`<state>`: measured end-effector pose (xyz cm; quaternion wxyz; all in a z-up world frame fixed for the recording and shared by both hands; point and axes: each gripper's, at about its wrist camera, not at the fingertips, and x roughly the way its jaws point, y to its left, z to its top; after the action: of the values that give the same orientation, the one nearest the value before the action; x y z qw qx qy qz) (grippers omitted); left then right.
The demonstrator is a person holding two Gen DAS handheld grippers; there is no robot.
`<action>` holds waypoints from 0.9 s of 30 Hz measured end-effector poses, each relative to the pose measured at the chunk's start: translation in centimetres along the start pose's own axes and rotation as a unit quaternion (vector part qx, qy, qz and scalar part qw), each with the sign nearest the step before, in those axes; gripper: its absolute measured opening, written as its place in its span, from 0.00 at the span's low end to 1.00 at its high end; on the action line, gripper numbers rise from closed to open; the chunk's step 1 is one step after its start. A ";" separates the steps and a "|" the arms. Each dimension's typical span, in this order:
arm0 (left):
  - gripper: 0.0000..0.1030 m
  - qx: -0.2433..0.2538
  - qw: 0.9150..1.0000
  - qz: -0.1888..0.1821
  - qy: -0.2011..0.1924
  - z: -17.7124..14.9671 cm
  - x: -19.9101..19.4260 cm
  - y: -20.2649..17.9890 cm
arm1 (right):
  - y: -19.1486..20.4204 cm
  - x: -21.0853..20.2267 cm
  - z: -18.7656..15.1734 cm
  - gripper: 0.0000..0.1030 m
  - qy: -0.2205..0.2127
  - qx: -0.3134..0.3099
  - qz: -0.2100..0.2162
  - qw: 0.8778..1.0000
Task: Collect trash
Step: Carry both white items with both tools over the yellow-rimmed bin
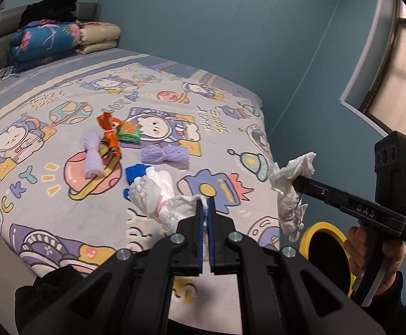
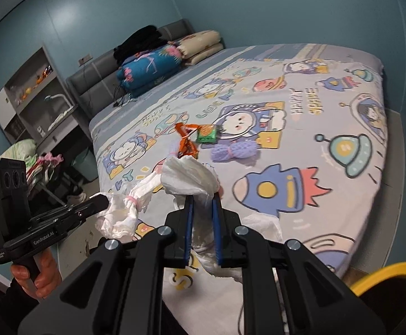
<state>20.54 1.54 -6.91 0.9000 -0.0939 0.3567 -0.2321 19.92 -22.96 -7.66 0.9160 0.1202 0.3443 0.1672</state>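
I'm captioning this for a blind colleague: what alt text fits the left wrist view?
Left tongs pinch a crumpled white tissue above a cartoon-print bed, while the right tongs hold another tissue over a yellow-rimmed bin. Snack wrappers lie farther back on the bed.

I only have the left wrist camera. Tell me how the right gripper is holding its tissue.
Observer: The right gripper is shut on a white tissue. The tissue bunches above the fingertips, and a tail of it hangs down between the fingers.
Operator: Describe what stands past the headboard side of the bed.
Observer: A white shelf unit stands against the wall there, with small items on its shelves.
Operator: Report anything below it.
Observer: A pile of clothes lies in front of the shelf, on what looks like a chair.
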 end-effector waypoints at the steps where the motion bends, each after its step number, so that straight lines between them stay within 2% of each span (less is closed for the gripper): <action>1: 0.02 0.005 1.000 -0.003 0.002 0.0 0.1 -0.5 | -0.3 -0.5 -0.1 0.11 -0.003 0.002 -0.005 1.000; 10: 0.02 0.048 0.998 -0.029 0.008 -0.3 0.3 -5.4 | -3.7 -6.2 -1.3 0.11 -0.051 0.030 -0.051 0.997; 17: 0.02 0.079 0.996 -0.047 0.006 -0.2 0.3 -9.4 | -6.2 -9.7 -2.3 0.12 -0.070 0.055 -0.091 0.992; 19: 0.02 0.089 0.995 -0.054 0.009 -0.2 0.5 -10.7 | -6.8 -10.6 -2.7 0.12 -0.074 0.065 -0.096 0.991; 22: 0.02 0.104 0.992 -0.066 0.015 -0.4 0.8 -12.5 | -7.7 -11.9 -3.3 0.12 -0.081 0.073 -0.131 0.985; 27: 0.02 0.130 0.988 -0.084 0.021 -0.7 1.1 -15.4 | -9.6 -14.0 -4.3 0.12 -0.096 0.093 -0.145 0.980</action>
<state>15.32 -12.46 -2.94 0.8744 -0.0005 0.3327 -0.3532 9.24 -36.72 -5.77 0.9441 0.1693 0.2825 -0.0126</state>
